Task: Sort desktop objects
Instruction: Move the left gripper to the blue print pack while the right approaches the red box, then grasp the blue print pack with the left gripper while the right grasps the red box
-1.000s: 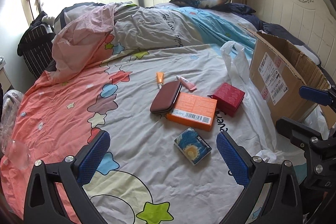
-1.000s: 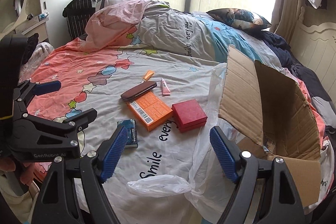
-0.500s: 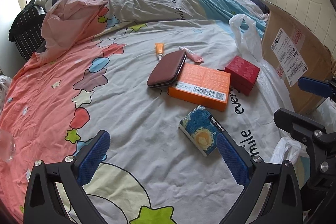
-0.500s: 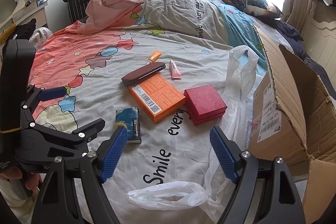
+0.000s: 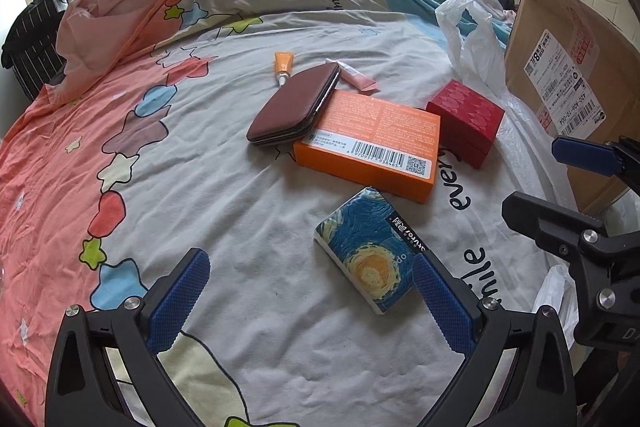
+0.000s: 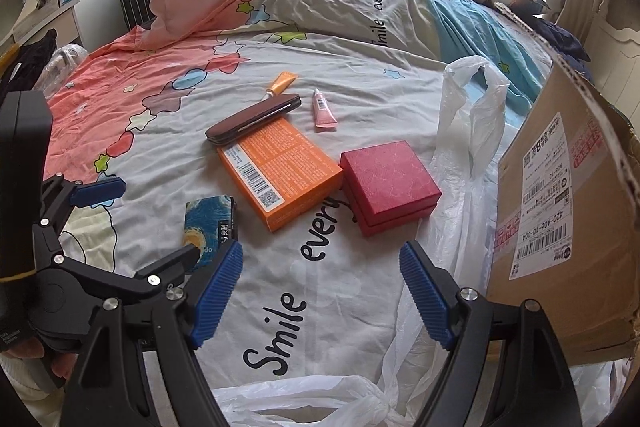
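Blue-padded left tongs (image 5: pixel 310 297) nearer tissue pack (image 5: pixel 370 249) than before, jaws apart.

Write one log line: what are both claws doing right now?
left claw: open, over blue tissue pack | right claw: open, empty | orange box, red box: untouched on bed

We look low and close across the bedspread (image 5: pixel 224 195) from both wrists, facing the window; both views share the orange box (image 5: pixel 372 143) (image 6: pixel 280 167).
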The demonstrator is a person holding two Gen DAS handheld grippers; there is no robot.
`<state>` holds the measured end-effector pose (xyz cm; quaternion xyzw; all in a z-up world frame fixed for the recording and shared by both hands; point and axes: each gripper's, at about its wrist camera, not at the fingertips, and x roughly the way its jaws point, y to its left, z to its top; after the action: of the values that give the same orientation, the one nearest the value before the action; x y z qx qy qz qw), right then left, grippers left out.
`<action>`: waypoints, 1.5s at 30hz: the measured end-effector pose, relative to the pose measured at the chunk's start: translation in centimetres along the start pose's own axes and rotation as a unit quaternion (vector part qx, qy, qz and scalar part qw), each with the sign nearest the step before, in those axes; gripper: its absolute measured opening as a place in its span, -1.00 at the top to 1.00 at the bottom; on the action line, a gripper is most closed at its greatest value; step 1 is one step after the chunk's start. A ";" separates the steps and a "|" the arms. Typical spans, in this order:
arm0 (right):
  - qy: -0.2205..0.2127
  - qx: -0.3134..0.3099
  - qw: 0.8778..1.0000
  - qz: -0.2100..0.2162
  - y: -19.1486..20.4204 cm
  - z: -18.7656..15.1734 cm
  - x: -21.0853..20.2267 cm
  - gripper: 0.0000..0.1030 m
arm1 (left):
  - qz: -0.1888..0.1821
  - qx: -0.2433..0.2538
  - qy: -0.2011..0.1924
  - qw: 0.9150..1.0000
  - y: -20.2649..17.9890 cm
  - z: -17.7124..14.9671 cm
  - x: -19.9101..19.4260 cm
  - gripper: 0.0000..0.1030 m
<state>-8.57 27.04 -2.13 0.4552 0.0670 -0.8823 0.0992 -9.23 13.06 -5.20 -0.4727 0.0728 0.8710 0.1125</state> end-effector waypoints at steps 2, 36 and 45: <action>0.004 0.004 1.000 0.003 -0.4 -0.1 0.3 -0.51 | -0.002 -0.002 0.003 1.000 -0.2 0.1 0.4 -1.00; 0.025 -0.088 0.994 -0.053 -1.3 1.9 4.5 -0.51 | 0.022 -0.055 0.005 0.998 -2.0 0.3 4.1 -0.95; 0.027 -0.100 0.993 -0.062 -1.2 2.6 5.5 -0.51 | -0.015 -0.032 0.008 0.999 -1.2 0.4 3.0 -0.04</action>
<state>-14.03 27.02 -5.07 0.4616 0.1858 -0.8630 0.0879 -10.84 14.72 -7.50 -0.4843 0.0389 0.8672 0.1094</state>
